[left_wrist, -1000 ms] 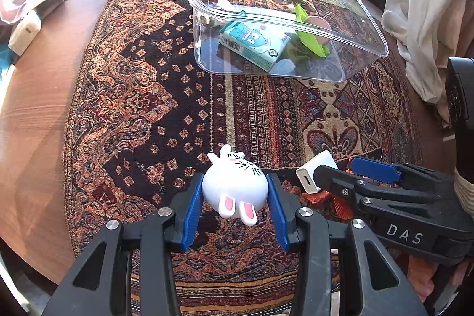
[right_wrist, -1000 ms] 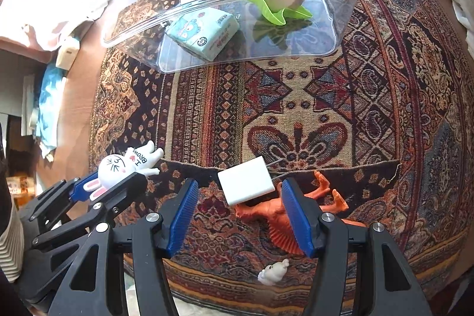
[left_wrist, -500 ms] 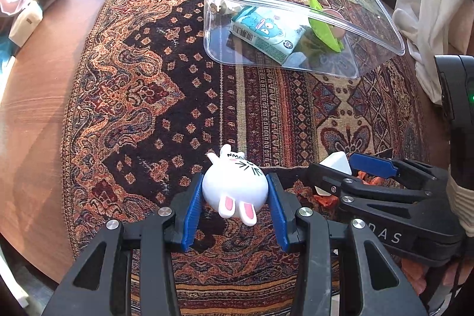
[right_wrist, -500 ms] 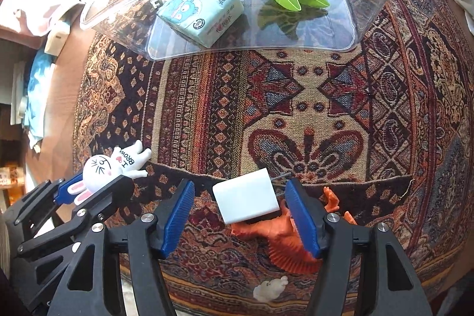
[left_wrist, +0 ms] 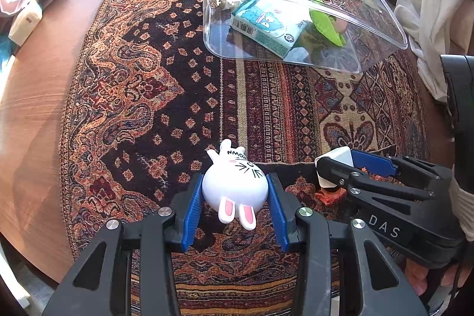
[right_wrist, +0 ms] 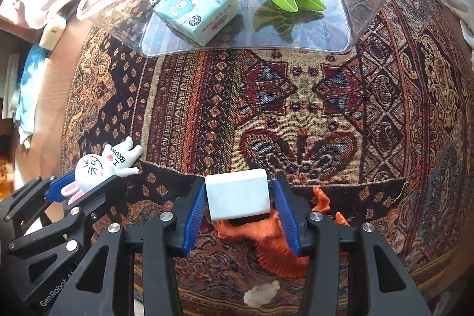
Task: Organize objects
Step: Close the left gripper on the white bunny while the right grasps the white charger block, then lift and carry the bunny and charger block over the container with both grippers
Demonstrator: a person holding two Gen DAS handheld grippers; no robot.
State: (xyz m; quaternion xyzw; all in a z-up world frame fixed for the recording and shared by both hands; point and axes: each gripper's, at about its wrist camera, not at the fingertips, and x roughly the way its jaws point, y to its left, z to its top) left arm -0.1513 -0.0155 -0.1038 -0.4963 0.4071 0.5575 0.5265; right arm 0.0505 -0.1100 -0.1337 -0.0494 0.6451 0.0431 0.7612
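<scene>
Two claws over my patterned rug [right_wrist: 296, 108], left gripper [left_wrist: 235, 194] clamped on white rabbit figure [left_wrist: 234, 188], right gripper [right_wrist: 238, 199] closing around white charger block [right_wrist: 238, 194] near rug's front edge, clear bin [right_wrist: 237, 19] at far edge.

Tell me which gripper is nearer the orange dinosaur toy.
Right. The right gripper is directly over the orange dinosaur toy, its jaws closing on a white charger above it. The left gripper sits off to one side, holding a white bunny figure.
</scene>
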